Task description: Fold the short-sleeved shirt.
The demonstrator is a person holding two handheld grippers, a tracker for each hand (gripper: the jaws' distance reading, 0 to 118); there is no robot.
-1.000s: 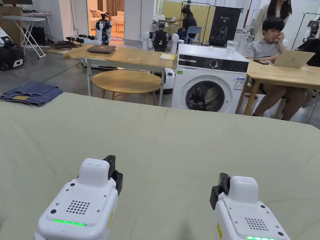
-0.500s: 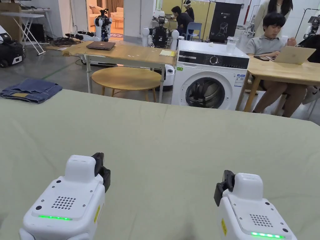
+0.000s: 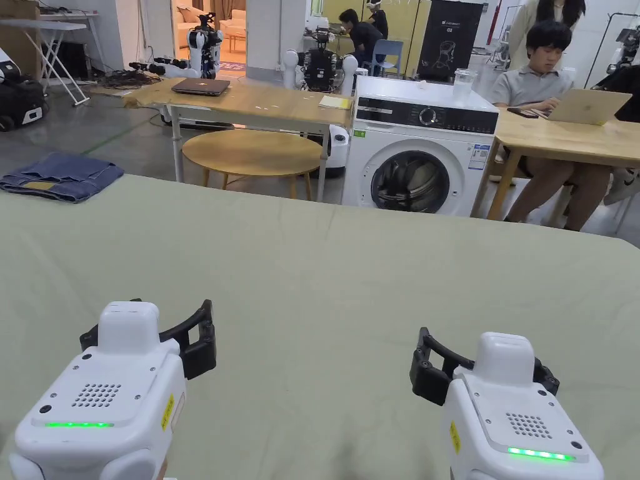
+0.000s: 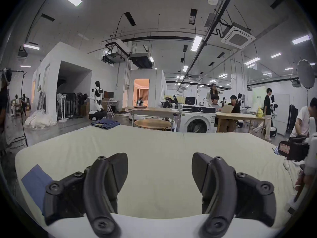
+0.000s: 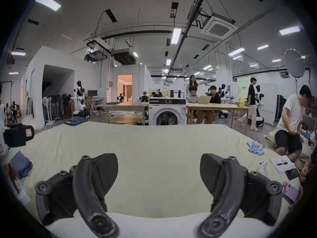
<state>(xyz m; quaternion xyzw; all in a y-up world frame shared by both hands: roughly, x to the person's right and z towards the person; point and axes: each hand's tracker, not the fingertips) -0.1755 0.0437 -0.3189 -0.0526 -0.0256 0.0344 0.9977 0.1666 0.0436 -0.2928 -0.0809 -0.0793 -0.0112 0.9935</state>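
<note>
We hold the left gripper [image 3: 147, 331] and right gripper [image 3: 481, 369] wide open and empty over the bare tabletop [image 3: 350, 281], ready for a shirt.

Bright, even light from ceiling strip lights [image 4: 196, 43]; both gripper views bend strongly, with black vignetted edges.

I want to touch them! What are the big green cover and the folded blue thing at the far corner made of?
The green cover looks like soft matte woven cloth: it shows creases and no shine. The folded blue garment looks like denim: thick, faded blue, with what seems a tan waist patch.
</note>
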